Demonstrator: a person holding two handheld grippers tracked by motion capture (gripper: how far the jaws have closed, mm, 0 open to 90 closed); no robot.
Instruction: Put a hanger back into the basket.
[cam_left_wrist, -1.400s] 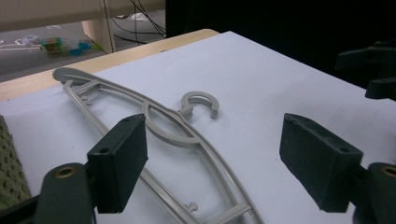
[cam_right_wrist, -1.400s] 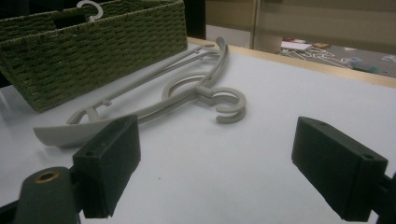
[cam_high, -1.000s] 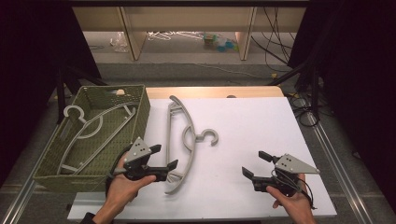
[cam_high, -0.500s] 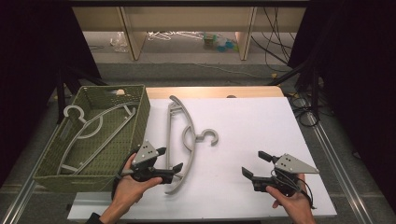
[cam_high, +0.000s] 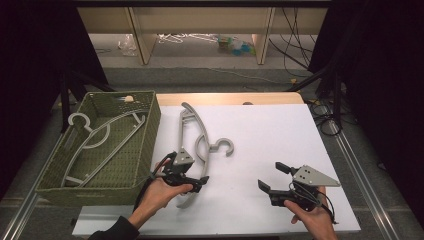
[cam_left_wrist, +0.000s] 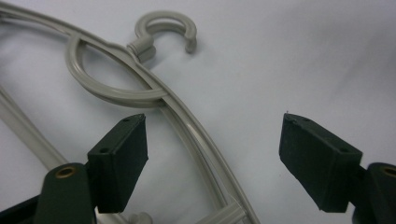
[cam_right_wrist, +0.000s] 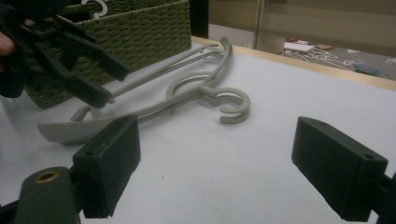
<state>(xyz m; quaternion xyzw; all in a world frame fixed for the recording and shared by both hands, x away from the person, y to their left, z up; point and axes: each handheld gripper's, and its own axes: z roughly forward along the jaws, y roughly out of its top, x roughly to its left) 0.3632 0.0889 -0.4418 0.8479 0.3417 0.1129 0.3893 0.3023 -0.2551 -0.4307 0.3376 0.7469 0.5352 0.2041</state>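
No readable writing — left hand-held gripper (cam_left_wrist: 212, 158), closing slightly, straddles hanger (cam_left_wrist: 187, 126); right hand-held gripper (cam_right_wrist: 215, 168) apart.

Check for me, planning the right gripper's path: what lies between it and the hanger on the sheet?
Bare white sheet, seen in the right gripper view before the hanger.

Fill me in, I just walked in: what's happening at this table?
A person is working with a handheld gripper in each hand. The left gripper has come down over the grey hanger lying on the white table; its jaws straddle the hanger's arm, just closing slightly but not yet gripping. Another hanger already lies in the green basket. The right gripper waits open over the table.
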